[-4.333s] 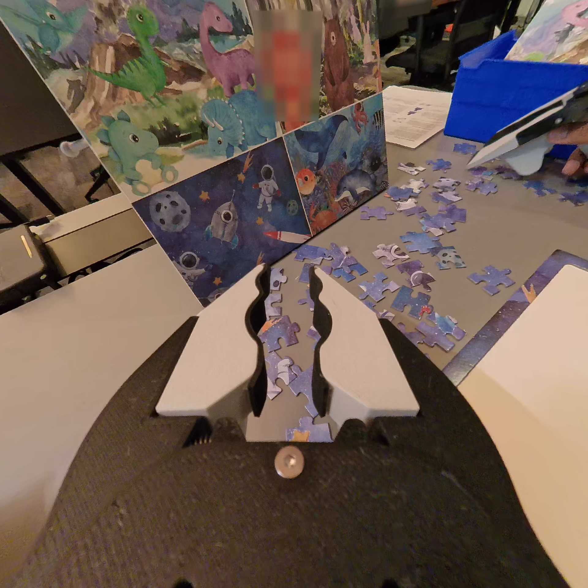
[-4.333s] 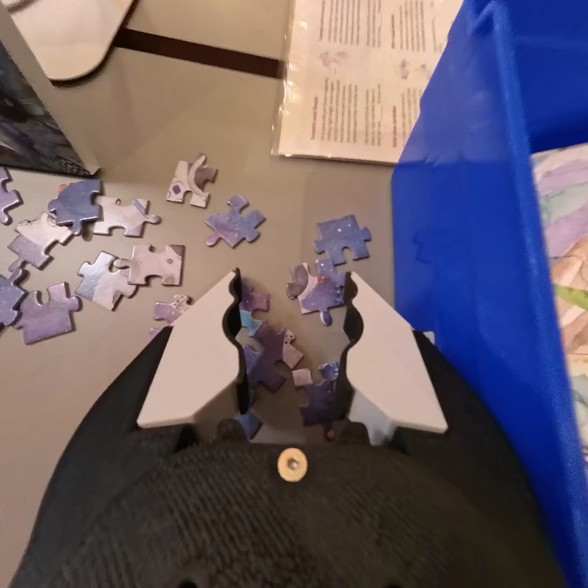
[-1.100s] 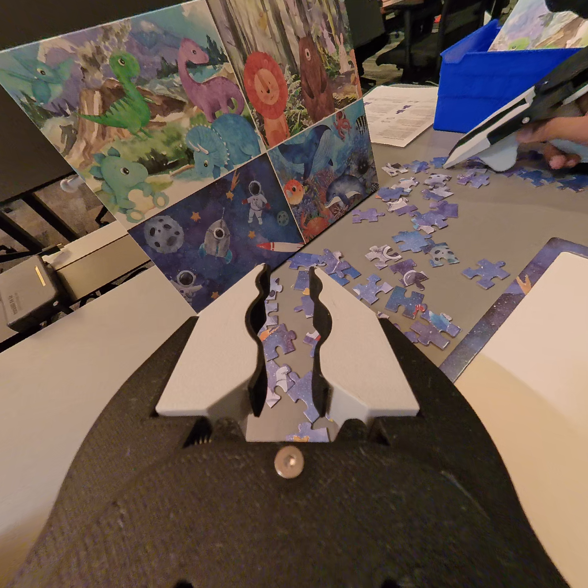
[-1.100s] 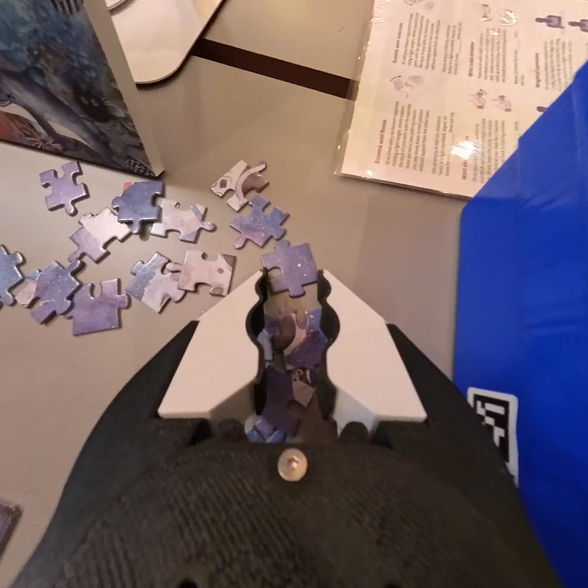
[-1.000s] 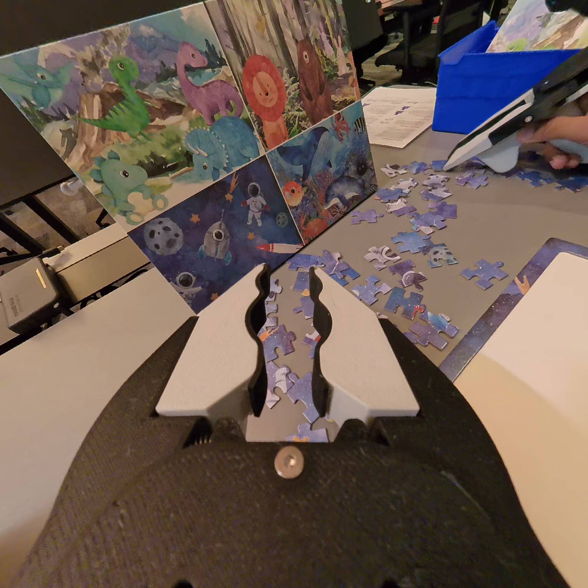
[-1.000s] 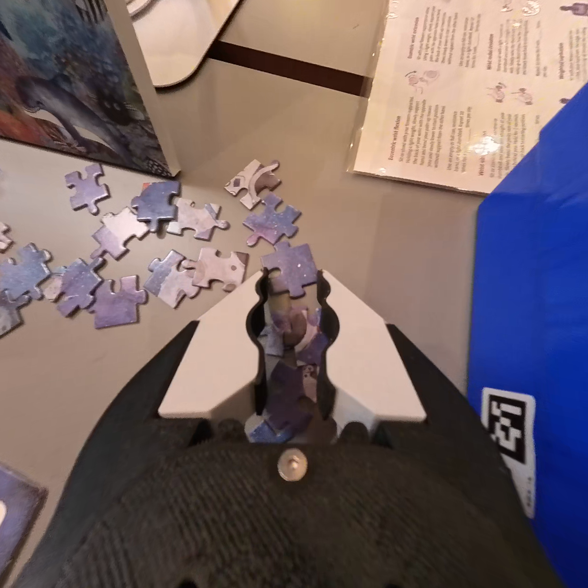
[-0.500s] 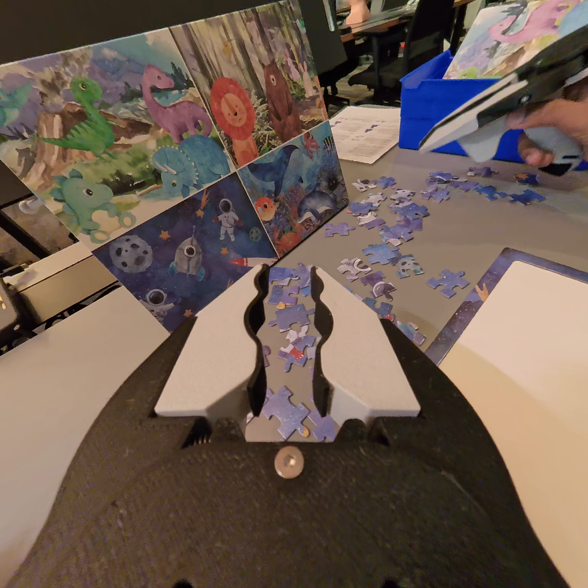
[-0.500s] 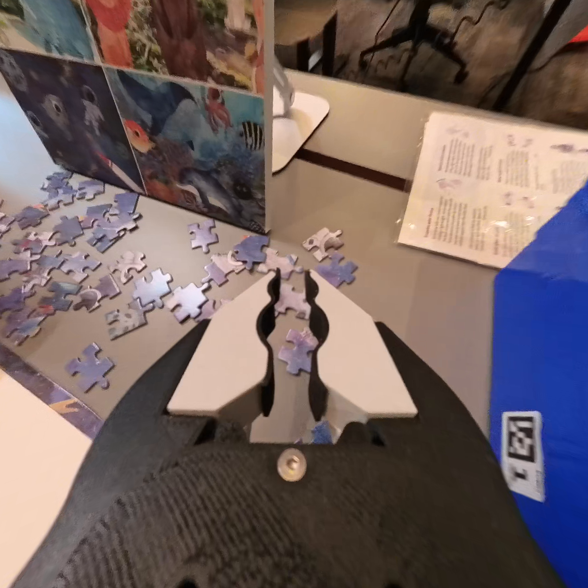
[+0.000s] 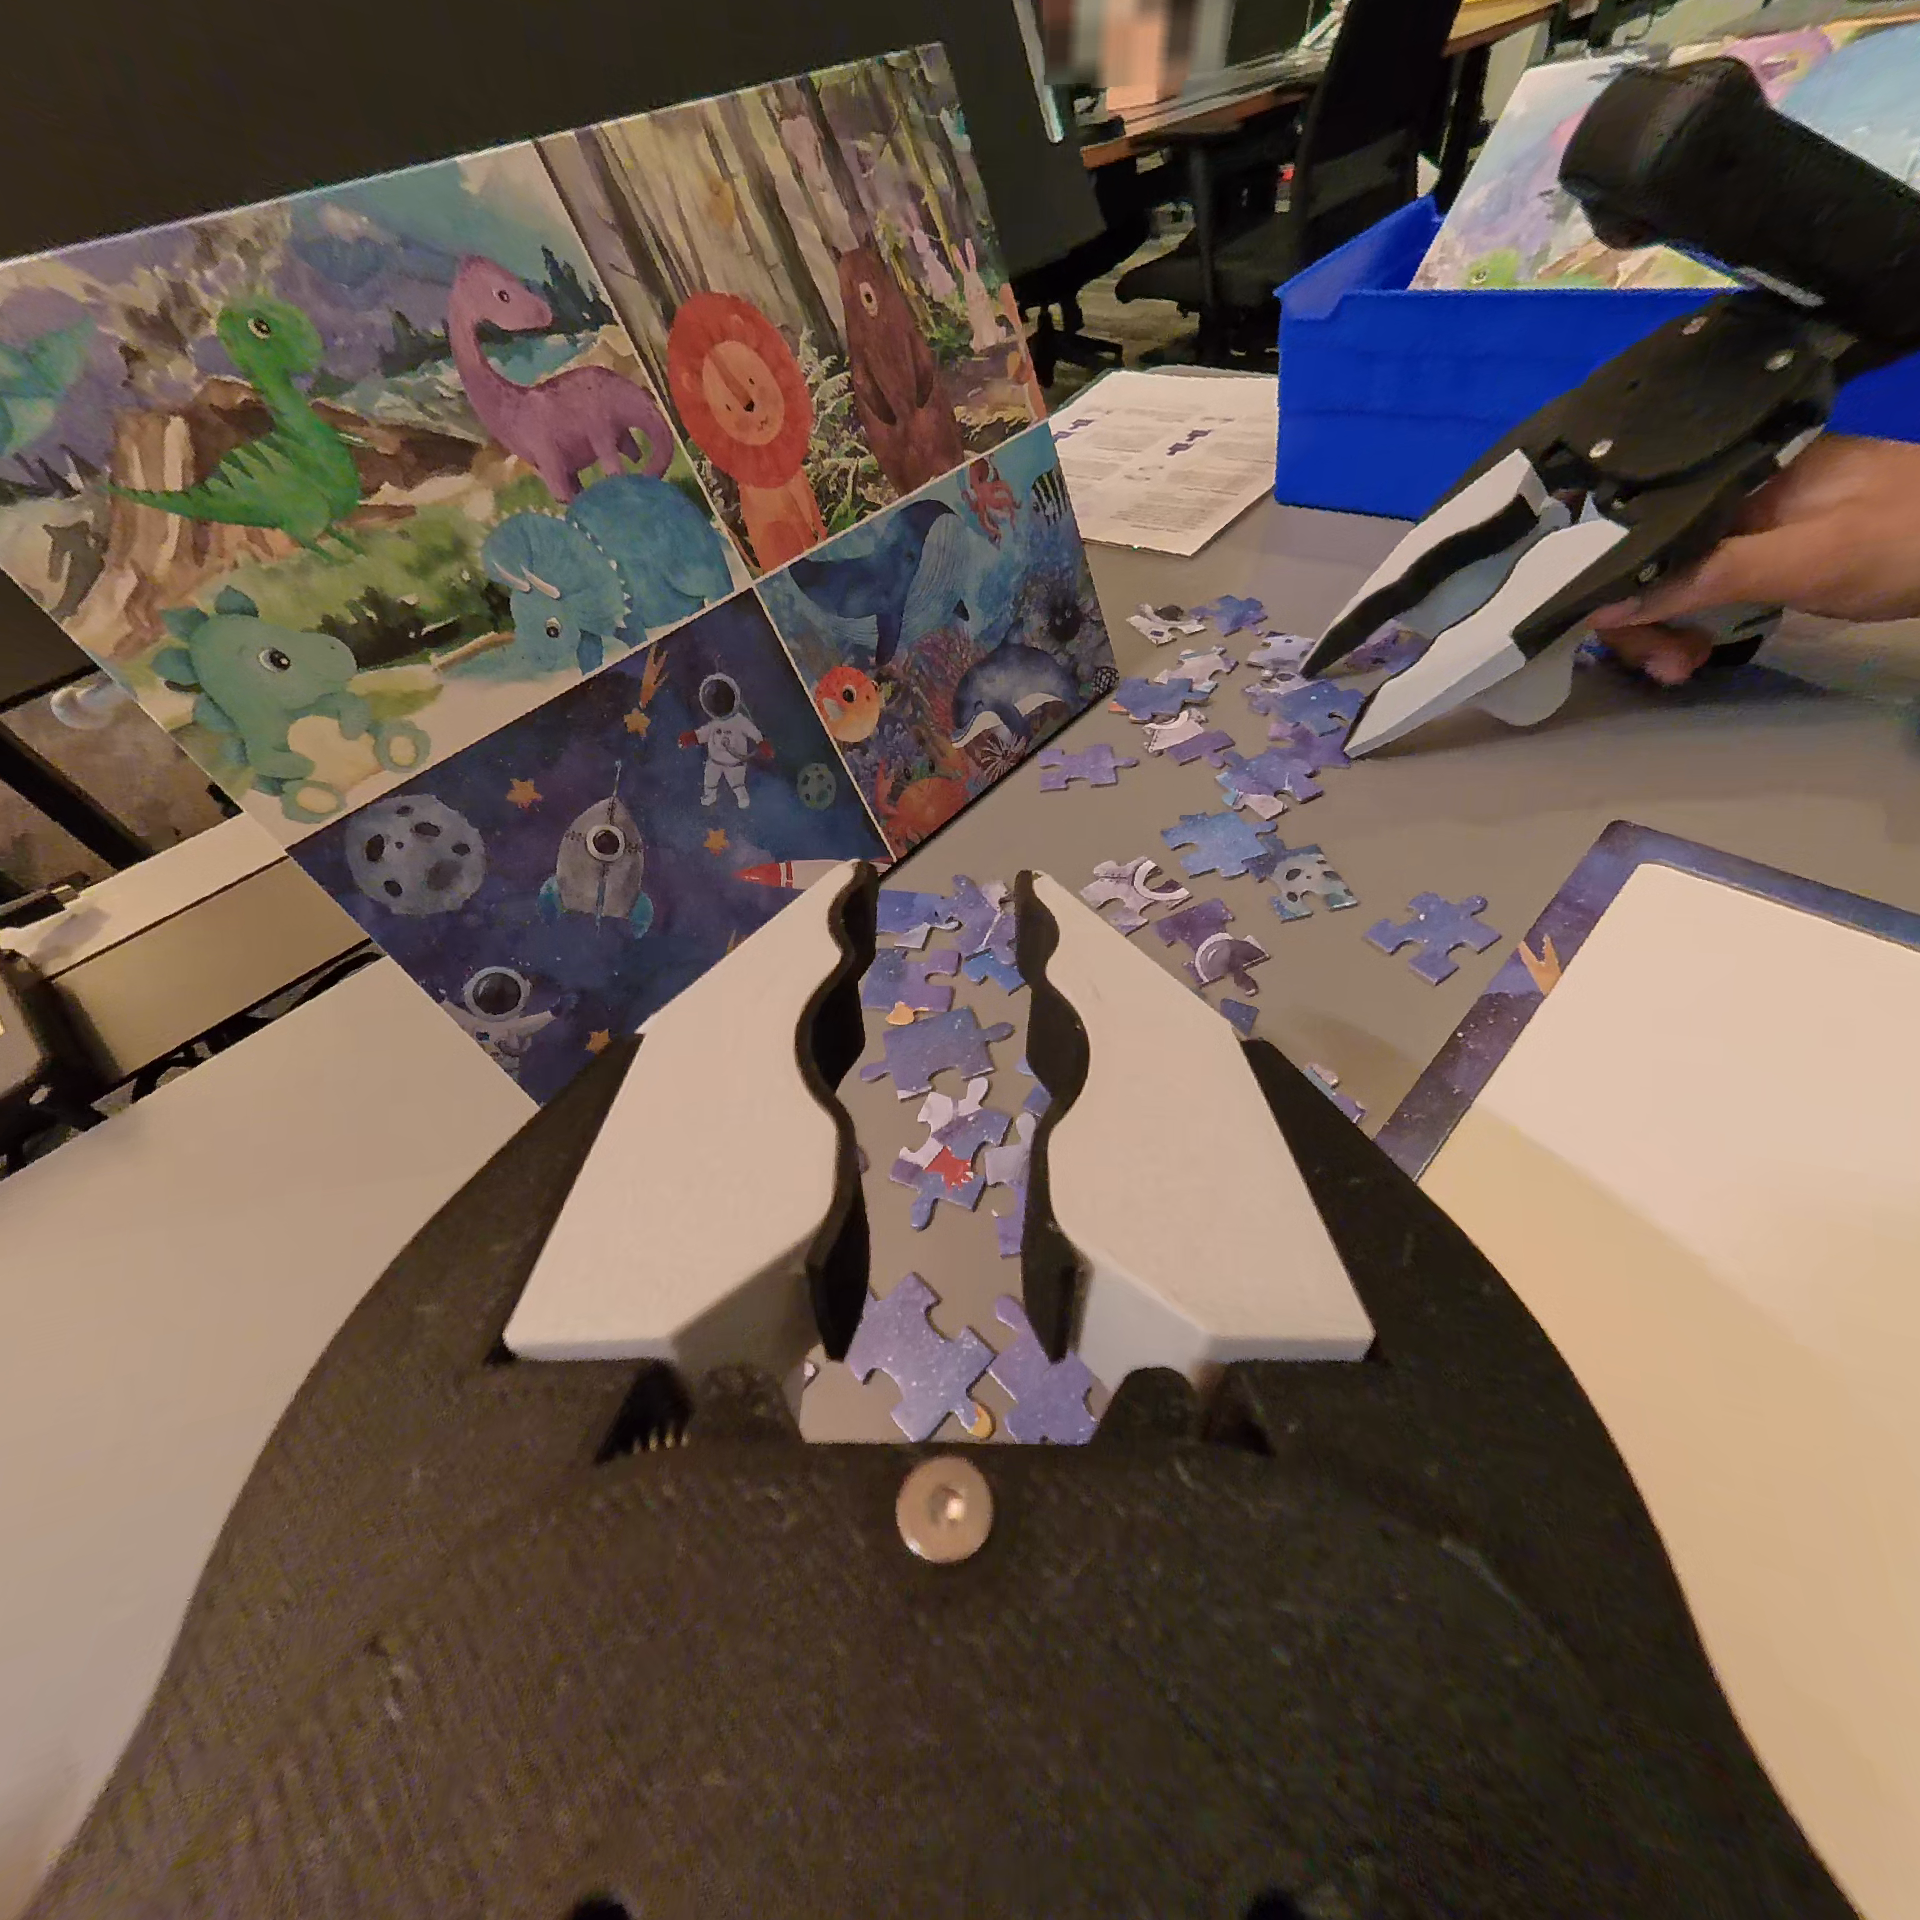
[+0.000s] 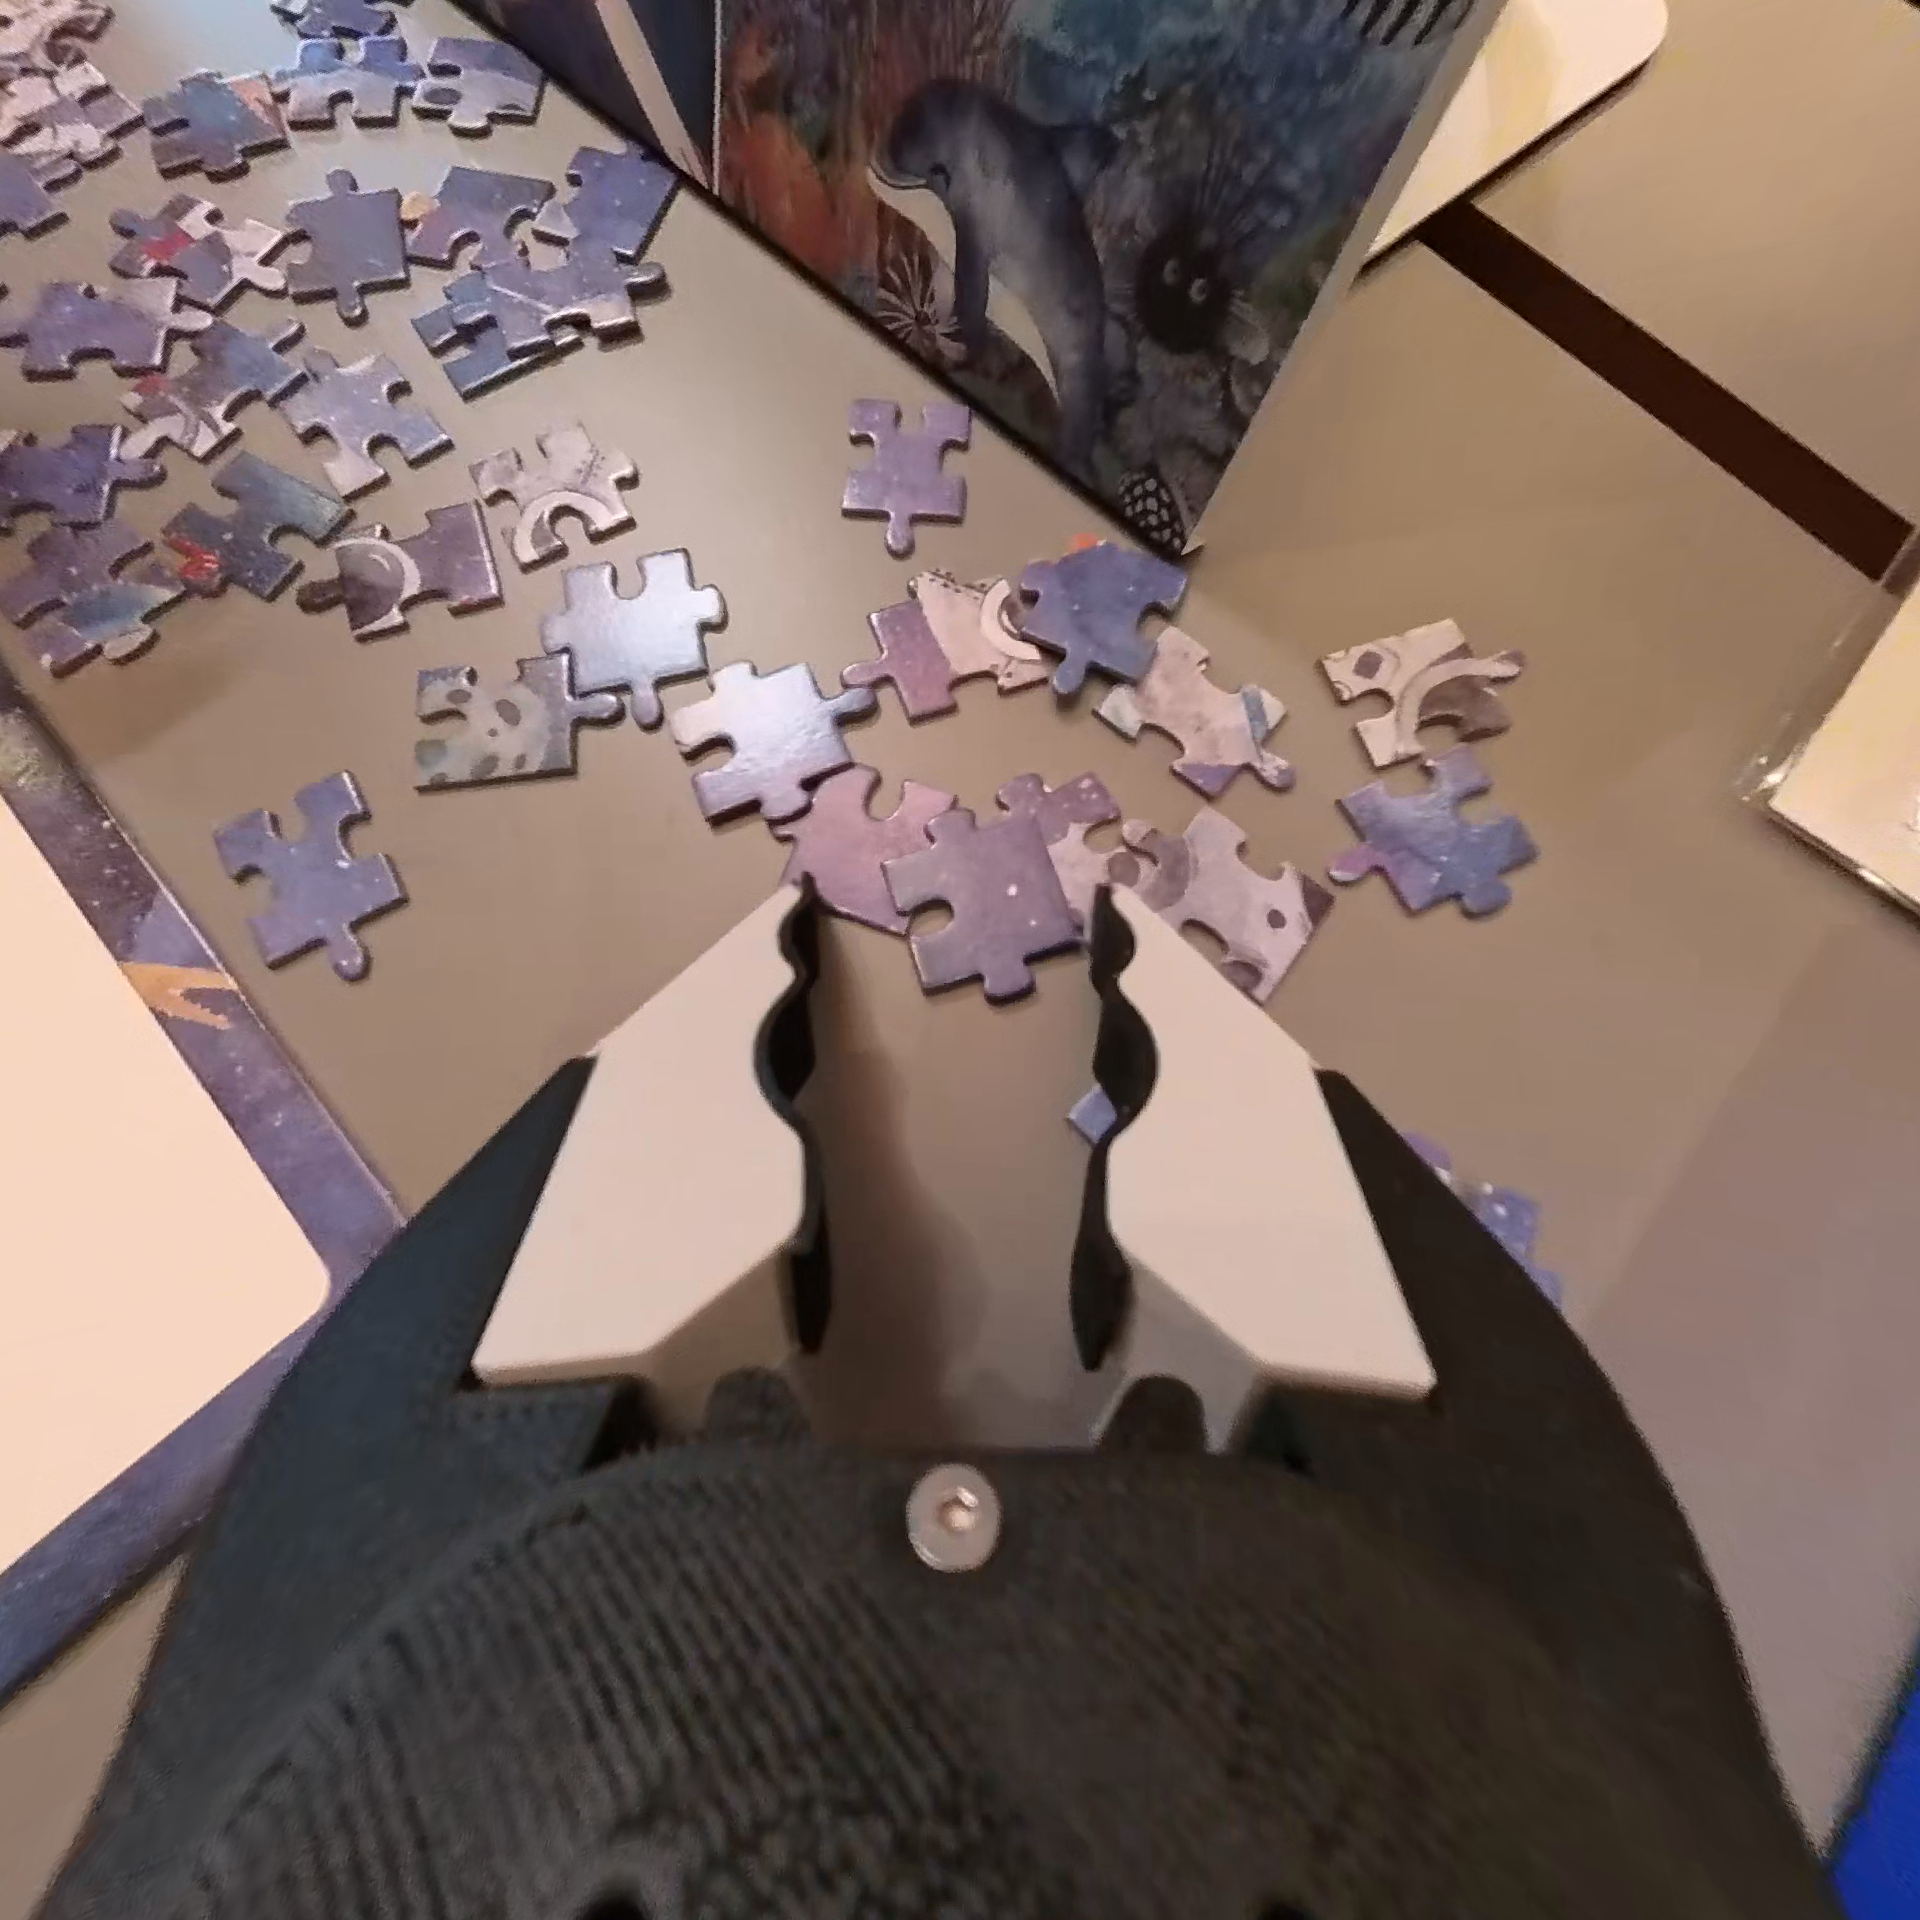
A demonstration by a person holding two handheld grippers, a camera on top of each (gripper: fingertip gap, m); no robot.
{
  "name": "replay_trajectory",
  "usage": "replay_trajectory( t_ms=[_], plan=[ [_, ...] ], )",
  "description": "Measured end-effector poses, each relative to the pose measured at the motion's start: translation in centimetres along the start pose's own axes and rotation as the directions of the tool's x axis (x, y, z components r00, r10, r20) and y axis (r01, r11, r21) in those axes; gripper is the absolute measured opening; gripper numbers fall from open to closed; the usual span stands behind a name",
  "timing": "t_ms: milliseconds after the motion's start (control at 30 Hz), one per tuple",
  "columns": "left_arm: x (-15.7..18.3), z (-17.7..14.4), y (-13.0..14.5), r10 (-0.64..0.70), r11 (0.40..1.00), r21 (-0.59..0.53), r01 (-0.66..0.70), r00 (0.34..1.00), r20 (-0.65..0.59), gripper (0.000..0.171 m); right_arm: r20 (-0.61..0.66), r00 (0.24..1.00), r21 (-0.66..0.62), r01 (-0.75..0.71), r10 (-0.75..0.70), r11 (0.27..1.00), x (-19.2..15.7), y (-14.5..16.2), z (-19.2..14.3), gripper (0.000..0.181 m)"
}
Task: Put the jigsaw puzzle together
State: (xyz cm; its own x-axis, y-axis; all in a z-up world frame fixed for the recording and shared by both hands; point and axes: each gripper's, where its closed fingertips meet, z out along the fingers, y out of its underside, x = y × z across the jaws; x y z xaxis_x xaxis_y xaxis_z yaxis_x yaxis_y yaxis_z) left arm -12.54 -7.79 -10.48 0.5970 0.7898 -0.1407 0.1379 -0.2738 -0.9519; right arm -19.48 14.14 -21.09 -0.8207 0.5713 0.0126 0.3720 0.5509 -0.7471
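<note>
Loose pieces (image 10: 774, 732) lie scattered flat on the grey table (image 10: 1558, 1039), blue-purple, starry, some overlapping, between the picture board (image 9: 582, 540) and the empty tray (image 9: 1704, 1091). No piece is placed yet: picking stage. Right gripper (image 10: 951, 909), part-open and empty, is low over a dark piece (image 10: 982, 899); the next move calls for closing on its edges without dragging neighbours. Left gripper (image 9: 940, 883) hovers, narrowly parted, empty.
</note>
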Motion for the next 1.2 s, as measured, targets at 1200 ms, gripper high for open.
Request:
replay_trajectory(
  t_ms=[1200],
  plan=[
    [0.5, 0.4, 0.4, 0.014, 1.0, -0.019, -0.015, 1.0, -0.016, 0.026, -0.015, 0.994, -0.034, -0.113, 0.112, 0.993, 0.7, 0.5, -0.9, 0.035]
  ],
)
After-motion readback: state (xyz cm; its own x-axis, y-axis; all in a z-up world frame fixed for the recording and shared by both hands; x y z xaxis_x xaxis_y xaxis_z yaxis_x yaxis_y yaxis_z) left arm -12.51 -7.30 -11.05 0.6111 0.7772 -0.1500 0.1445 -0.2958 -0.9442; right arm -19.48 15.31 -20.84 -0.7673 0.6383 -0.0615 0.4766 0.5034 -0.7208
